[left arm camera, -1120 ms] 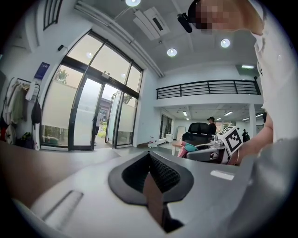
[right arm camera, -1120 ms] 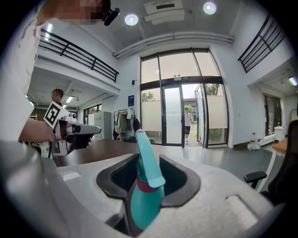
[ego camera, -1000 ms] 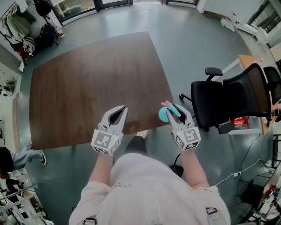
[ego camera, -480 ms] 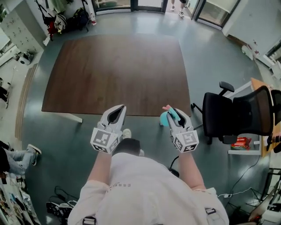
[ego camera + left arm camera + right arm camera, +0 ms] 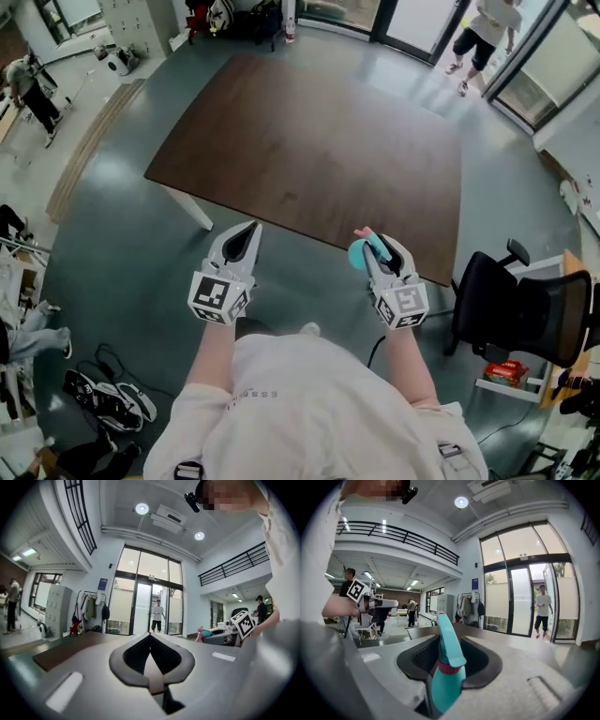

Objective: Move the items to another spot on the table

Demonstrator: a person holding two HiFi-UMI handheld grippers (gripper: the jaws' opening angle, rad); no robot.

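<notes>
The brown table [image 5: 309, 141] is bare and lies ahead of both grippers, which hang over the grey floor off its near edge. My right gripper [image 5: 380, 246] is shut on a teal item with a pink band [image 5: 358, 253]. In the right gripper view that teal item [image 5: 446, 667] stands upright between the dark pads [image 5: 480, 665], its tip poking past them. My left gripper [image 5: 244, 232] is shut with nothing in it; in the left gripper view its fingertips [image 5: 150, 635] meet. The right gripper's marker cube [image 5: 243, 623] shows at that view's right.
A black office chair [image 5: 525, 314] stands right of the table, with a small stand holding a red packet [image 5: 506, 373] beside it. Shoes and cables [image 5: 103, 394] lie on the floor at lower left. A person [image 5: 483, 28] walks by the glass doors beyond the table.
The table has slid away and turned in the head view; both grippers now hang over the floor instead of at the table's edge. The grip on the teal item is unchanged.
</notes>
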